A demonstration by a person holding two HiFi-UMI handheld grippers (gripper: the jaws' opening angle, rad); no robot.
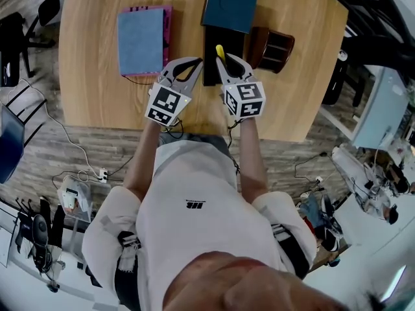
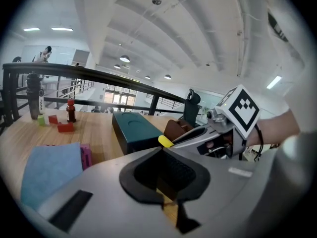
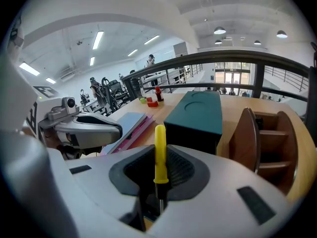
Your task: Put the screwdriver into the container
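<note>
A flat blue pad (image 1: 141, 39) lies at the left of the light wooden table (image 1: 91, 76). My left gripper (image 1: 194, 62) is beside it, jaws together on nothing. My right gripper (image 1: 225, 59) is clamped on the yellow-handled screwdriver (image 1: 220, 50) — handle poking out towards the dark teal box (image 1: 231, 2). The brown wooden compartmented container (image 1: 272, 47) stands just right.

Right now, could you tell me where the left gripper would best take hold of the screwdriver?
Probably by the yellow handle end of the screwdriver, which pokes out past the fingertips of the right gripper; the rest lies between those jaws. Come from its left, where the left gripper sits alongside, shut, so it must open first.
</note>
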